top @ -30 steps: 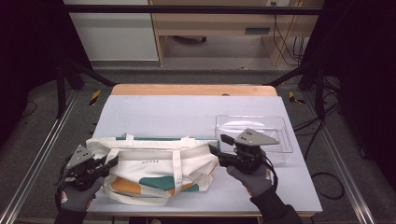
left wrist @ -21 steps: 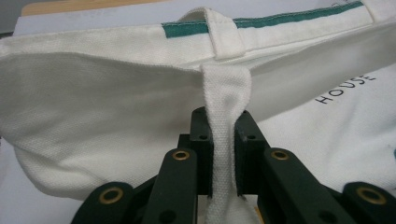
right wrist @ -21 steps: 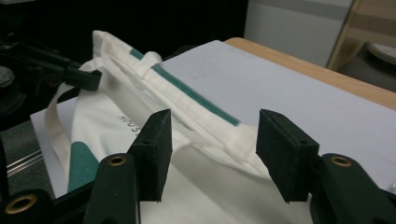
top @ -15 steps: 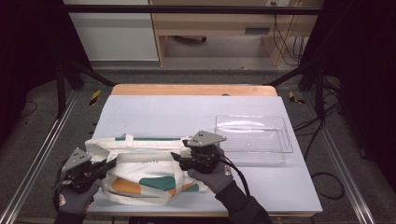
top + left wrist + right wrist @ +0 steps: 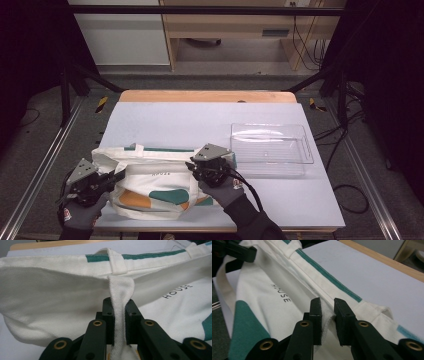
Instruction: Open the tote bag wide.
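A cream tote bag [image 5: 155,182] with green and orange patches lies flat near the table's front left. My left gripper [image 5: 120,176] sits at the bag's left end. Its jaws have just been closing and now pinch the white handle strap [image 5: 120,297], which runs up between the pads of the left gripper [image 5: 120,307]. My right gripper [image 5: 192,167] rests on the bag's upper right part. Its jaws have just been closing, and a fold of the bag's top edge [image 5: 325,317] is squeezed between the pads of the right gripper [image 5: 327,307].
A clear plastic tray [image 5: 270,145] stands to the right of the bag, close behind my right hand. The pale table top [image 5: 200,120] stretches beyond the bag to a wooden far edge. Cables trail from both grippers.
My right gripper has moved left from beside the clear tray onto the bag's upper right part and closed on its top edge. The left gripper has stayed at the bag's left end.
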`<state>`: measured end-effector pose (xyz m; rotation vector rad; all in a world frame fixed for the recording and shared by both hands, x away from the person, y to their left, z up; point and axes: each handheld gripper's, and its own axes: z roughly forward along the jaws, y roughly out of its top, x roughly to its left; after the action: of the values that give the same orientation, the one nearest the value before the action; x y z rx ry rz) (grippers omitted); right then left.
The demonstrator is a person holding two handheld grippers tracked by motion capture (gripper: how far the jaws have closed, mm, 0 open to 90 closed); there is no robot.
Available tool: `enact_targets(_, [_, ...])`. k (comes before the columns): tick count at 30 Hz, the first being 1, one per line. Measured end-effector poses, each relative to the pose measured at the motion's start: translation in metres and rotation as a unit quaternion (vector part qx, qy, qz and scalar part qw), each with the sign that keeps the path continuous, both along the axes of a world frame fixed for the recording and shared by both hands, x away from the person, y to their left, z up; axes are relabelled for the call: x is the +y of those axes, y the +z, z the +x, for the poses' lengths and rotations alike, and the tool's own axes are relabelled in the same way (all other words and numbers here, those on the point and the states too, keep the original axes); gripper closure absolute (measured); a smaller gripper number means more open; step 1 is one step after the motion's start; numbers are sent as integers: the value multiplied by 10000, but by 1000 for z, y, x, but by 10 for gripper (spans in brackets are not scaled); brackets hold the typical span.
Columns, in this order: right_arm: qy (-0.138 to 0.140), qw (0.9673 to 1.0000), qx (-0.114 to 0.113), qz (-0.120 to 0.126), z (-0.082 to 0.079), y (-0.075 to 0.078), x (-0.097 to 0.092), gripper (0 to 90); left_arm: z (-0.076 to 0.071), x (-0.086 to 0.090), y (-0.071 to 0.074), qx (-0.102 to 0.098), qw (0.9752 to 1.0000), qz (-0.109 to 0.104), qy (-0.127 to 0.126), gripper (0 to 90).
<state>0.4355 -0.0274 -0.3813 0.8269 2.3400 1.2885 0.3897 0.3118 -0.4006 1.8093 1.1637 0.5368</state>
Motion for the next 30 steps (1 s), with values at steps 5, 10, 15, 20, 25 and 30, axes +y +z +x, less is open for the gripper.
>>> enact_targets(5, [230,9996,2,158,-8,14,-3,790,-5,3,7,-149,9997,-188,36,767])
enact_targets(10, [510,9983,-1,286,-23,23,-7,803,-20,8,36,-611,9972,-423,59,648])
enact_targets(15, [634,9972,50,402,-36,23,-13,815,-20,0,52,-523,9983,-237,-77,582])
enact_targets(20, [532,9973,57,503,-32,26,-15,819,-24,5,57,-522,9982,-299,31,548])
enact_targets(25, [698,9968,96,379,-37,23,-10,817,-16,2,65,-721,9965,-397,111,655])
enact_targets(30, [888,9950,193,421,-47,18,-11,810,4,-18,59,-450,9989,-122,-63,798])
